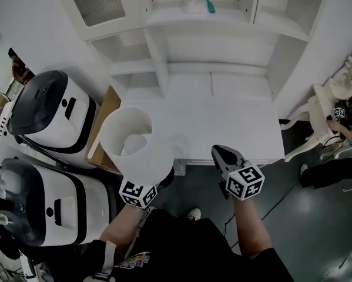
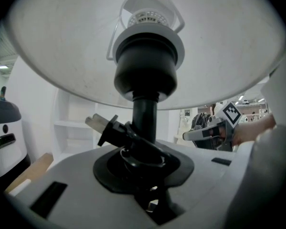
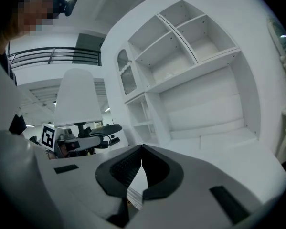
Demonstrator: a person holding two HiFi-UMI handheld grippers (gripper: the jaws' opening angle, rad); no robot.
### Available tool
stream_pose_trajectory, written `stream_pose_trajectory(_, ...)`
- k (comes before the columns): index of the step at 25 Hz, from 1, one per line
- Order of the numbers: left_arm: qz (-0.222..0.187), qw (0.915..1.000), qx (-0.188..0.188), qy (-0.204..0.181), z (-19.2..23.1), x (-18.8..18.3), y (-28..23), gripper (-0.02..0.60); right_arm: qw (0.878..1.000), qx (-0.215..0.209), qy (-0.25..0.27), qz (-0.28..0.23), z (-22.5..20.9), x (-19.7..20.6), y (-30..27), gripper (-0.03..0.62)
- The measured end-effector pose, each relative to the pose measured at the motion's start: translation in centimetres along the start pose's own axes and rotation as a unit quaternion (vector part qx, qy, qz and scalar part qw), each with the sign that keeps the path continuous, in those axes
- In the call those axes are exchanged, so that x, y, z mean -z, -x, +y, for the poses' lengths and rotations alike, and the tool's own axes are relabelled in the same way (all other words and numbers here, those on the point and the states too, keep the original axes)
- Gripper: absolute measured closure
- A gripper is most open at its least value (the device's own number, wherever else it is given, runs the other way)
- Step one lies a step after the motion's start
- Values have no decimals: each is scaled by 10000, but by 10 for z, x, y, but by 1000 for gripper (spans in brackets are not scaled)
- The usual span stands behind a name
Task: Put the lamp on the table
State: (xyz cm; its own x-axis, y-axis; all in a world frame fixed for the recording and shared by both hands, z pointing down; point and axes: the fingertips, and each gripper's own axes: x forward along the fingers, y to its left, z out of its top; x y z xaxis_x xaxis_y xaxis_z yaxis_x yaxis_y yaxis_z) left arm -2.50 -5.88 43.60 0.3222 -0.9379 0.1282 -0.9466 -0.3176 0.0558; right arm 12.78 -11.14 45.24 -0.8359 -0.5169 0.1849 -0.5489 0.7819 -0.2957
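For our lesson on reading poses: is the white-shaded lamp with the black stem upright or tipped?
Upright: the lamp's black stem rises straight from the left gripper, white shade on top.

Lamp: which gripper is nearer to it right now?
Left. The left gripper is clamped on the lamp at its black stem, below the shade. The right gripper is off to the lamp's right, apart from it, jaws together and empty.
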Motion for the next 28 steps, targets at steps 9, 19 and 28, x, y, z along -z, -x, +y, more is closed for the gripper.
stream_pose_trajectory(9, -49, 9997, 206, -110, -14, -8, -22, 483, 9998, 135, -50, -117, -19, -9, 8, 568)
stream_pose_trajectory(19, -133, 9992, 361, -56, -6, -7, -60, 483, 9990, 419, 117, -119, -37, -12, 14, 568)
stream_pose_trajectory(28, -204, 9973, 635, -310, 8, -14, -113, 483, 9981, 601, -28, -137, -70, -22, -13, 568)
